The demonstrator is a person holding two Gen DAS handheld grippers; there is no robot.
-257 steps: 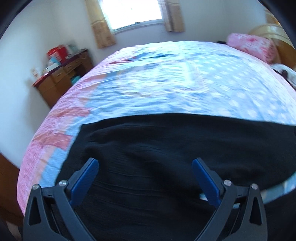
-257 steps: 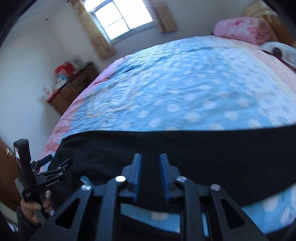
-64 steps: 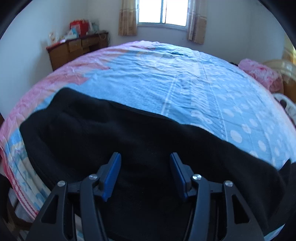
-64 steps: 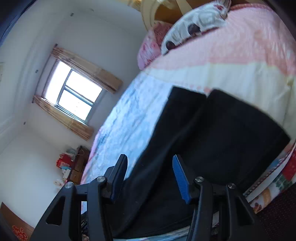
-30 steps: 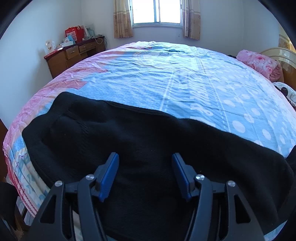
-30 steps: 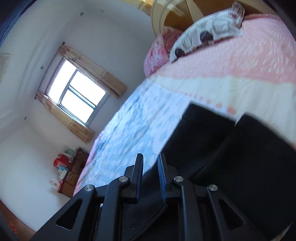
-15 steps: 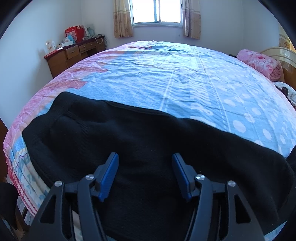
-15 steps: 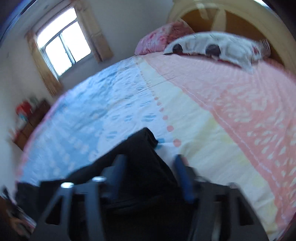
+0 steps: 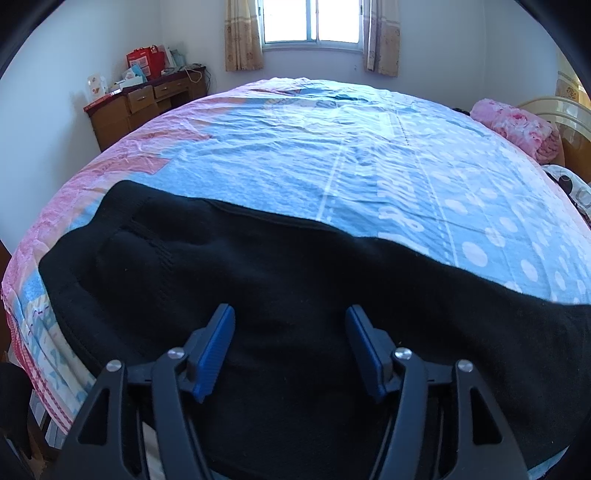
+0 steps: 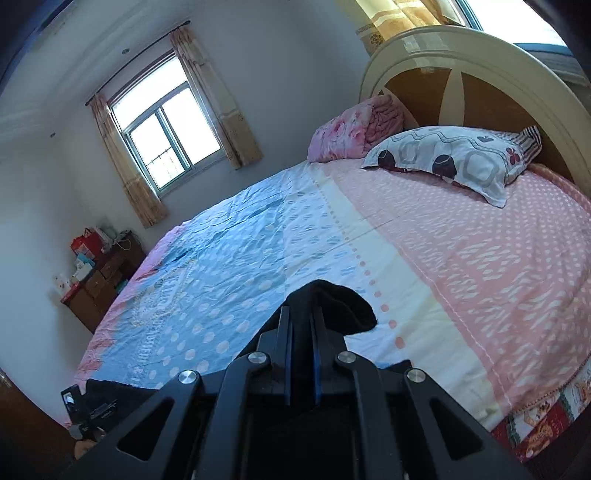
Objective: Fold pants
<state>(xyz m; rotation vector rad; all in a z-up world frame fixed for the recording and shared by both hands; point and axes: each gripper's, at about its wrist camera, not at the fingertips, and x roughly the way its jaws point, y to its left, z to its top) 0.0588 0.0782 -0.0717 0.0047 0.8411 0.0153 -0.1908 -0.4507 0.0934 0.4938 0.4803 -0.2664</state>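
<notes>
Black pants (image 9: 258, 266) lie lengthwise along the near edge of the bed (image 9: 332, 166), waistband at the left. My left gripper (image 9: 289, 310) hovers over the hip part; its jaws are opening, and its blue pads (image 9: 218, 343) stand wide apart, not pressing the cloth. In the right wrist view my right gripper (image 10: 300, 312) is shut on the leg end of the pants (image 10: 340, 306). That cloth bunches past the tips, lifted above the sheet (image 10: 443, 277). The pants' far end (image 10: 110, 391) shows dark at the lower left.
A patterned pillow (image 10: 450, 158) and a folded pink blanket (image 10: 354, 125) sit by the arched headboard (image 10: 480, 55). A wooden dresser (image 9: 144, 103) with boxes stands by the wall left of the window (image 9: 312, 20). The blue and pink sheet spreads beyond the pants.
My right gripper closed on the leg end, rose off the bed with it and rolled upright. The left gripper stayed over the hips, its jaws slightly wider.
</notes>
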